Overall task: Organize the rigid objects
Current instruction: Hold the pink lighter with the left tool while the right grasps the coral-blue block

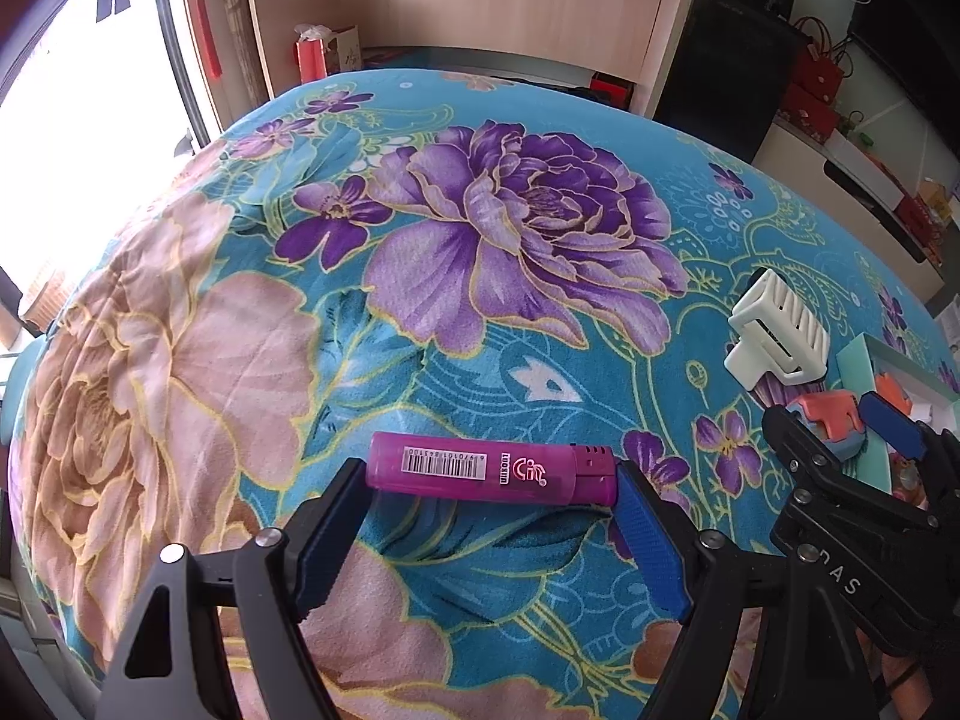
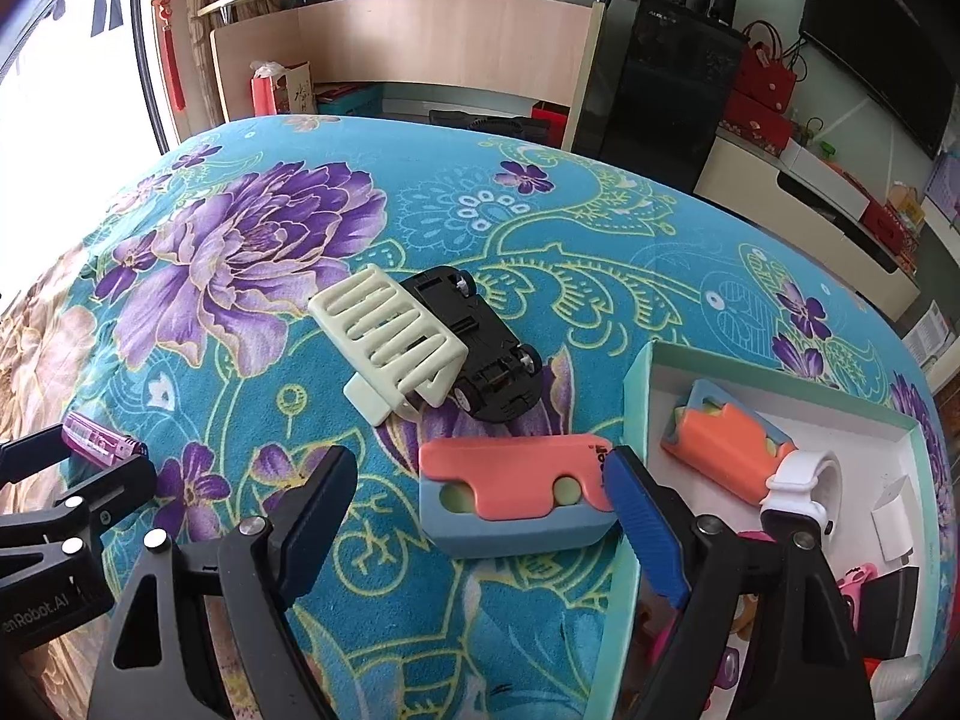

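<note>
A magenta lighter [image 1: 492, 474] lies crosswise on the floral cloth between the fingertips of my left gripper [image 1: 486, 480], whose jaws stand wide and touch or nearly touch its ends. My right gripper [image 2: 480, 480] is open around an orange-and-blue toy block [image 2: 516, 501] lying on the cloth; the right finger touches its end, the left finger is apart from it. A cream slatted clip [image 2: 393, 336] leans on an upturned black toy car [image 2: 480, 348] beyond. The lighter also shows in the right wrist view [image 2: 99, 438].
A shallow green-rimmed white box [image 2: 780, 372] at the right holds a second orange-and-blue block [image 2: 729, 438], a white strap, a white plug and pink items. Shelves, a black cabinet and red bags stand behind the table. The right gripper shows in the left view [image 1: 840, 426].
</note>
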